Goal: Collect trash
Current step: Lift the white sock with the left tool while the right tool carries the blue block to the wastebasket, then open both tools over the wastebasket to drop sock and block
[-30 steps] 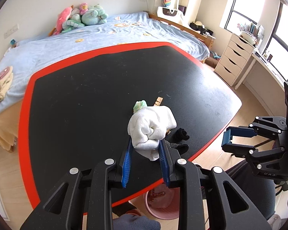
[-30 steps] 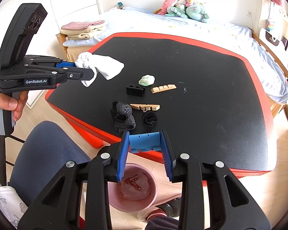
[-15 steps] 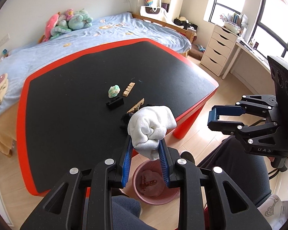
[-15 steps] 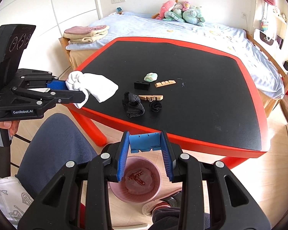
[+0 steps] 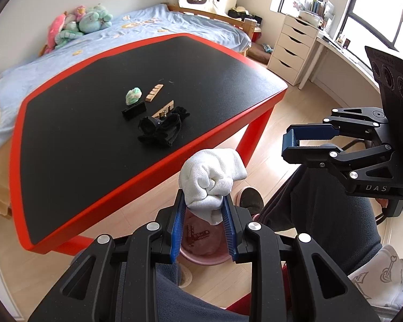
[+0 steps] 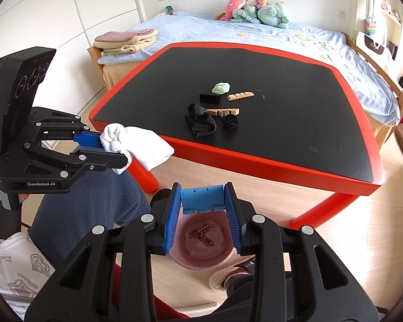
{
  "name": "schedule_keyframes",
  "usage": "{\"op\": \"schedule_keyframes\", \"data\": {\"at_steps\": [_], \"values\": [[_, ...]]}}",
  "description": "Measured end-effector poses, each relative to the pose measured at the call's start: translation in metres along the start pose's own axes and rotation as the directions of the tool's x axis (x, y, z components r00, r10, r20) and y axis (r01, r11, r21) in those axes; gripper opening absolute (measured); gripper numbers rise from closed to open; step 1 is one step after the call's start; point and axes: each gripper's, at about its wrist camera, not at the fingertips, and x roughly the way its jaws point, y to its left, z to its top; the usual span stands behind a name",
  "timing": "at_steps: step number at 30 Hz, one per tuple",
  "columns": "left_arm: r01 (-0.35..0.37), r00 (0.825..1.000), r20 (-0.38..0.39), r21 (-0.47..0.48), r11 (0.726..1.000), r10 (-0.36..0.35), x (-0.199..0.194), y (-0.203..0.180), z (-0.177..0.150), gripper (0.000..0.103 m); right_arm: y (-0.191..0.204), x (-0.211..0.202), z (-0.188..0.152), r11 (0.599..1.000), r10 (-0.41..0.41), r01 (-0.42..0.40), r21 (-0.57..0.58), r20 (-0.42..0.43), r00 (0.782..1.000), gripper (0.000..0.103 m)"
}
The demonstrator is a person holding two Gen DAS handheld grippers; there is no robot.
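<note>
My left gripper [image 5: 203, 201] is shut on a balled white cloth [image 5: 212, 177] and hangs off the table edge, over a pink bin [image 5: 201, 244] on the floor. My right gripper [image 6: 202, 190] is shut on a flat blue plastic piece [image 6: 202, 198], also above the pink bin [image 6: 201, 244], which holds a small brown circuit board [image 6: 202, 234]. In the right wrist view the left gripper [image 6: 112, 147] is at the left with the white cloth [image 6: 145, 147] drooping from it. In the left wrist view the right gripper [image 5: 295, 142] is at the right.
On the black, red-rimmed table [image 6: 282, 161] lie a green wad [image 6: 221, 87], a black block [image 6: 209, 98], two wooden pieces [image 6: 240, 96], a black sock [image 6: 200, 120] and a small black ball [image 6: 230, 121]. The person's legs and a shoe [image 5: 251, 197] flank the bin. A bed stands behind.
Both grippers have drawn back from the table with their loads. The white cloth went from above the tabletop to off its edge, over the bin. Neither grip has changed.
</note>
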Motion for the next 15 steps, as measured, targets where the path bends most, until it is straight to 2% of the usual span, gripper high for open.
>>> {"op": "schedule_keyframes", "data": {"at_steps": [12, 15], "values": [[0.011, 1.0, -0.018, 0.014, 1.0, -0.011, 0.0019, -0.0086, -0.008, 0.027, -0.0006, 0.001, -0.0025, 1.0, 0.022, -0.022, 0.005, -0.002, 1.0, 0.033], [0.014, 1.0, -0.021, 0.016, 1.0, -0.014, 0.0028, -0.01, -0.0085, 0.031, -0.0005, 0.0022, -0.0034, 1.0, 0.031, -0.031, 0.005, -0.007, 1.0, 0.034]]}}
